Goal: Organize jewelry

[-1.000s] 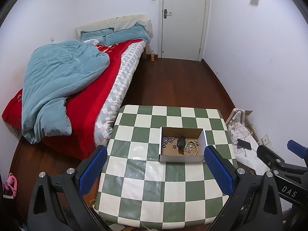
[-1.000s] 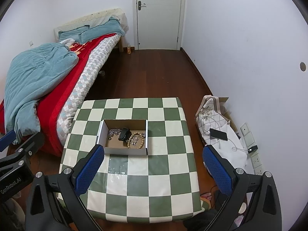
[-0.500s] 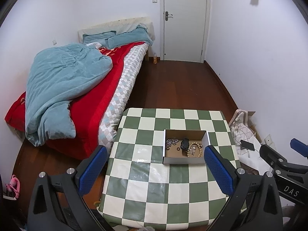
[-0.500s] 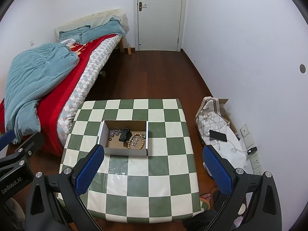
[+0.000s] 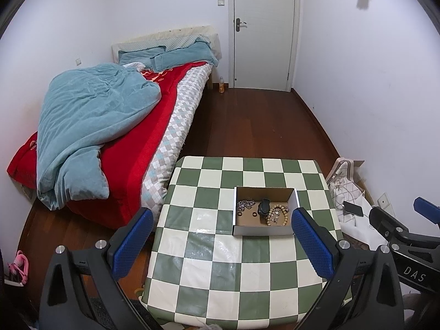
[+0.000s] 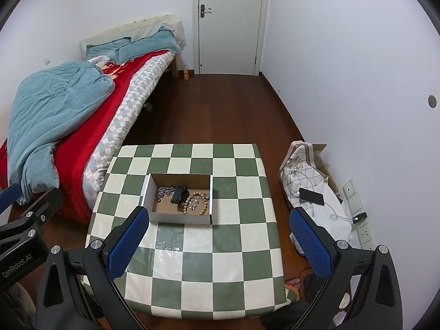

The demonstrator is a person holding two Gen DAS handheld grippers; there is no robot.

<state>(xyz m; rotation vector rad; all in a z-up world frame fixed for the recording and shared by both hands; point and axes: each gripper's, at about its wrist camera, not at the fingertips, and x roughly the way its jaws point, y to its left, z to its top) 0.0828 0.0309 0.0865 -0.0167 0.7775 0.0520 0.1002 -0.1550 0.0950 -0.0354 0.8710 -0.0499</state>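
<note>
Left gripper: held high above the table, jaws spread wide and empty, blue pads facing each other; also seen at the left edge of the right wrist view.
Right gripper: also raised over the near side of the table, jaws spread wide, nothing between them.
Table: covered in a green-and-cream checked cloth, standing just beside the bed.
Cardboard box: open-topped and shallow, sat on the far-left part of the table in the right wrist view, well apart from both grippers.
Jewelry: all of it lay inside the box.
Wooden bead bracelet: at the right side of the box floor, with a small silver piece lying within its loop.
Black watch: in the middle, touching the beads.
Silver chain: bunched at the left rear of the box.
Small dark rings: on the box floor in front of the chain; too small to tell further.
Bed: red cover with a rumpled teal duvet, left of the table.
Phone: lay on white fabric on the floor, right of the table.
</note>
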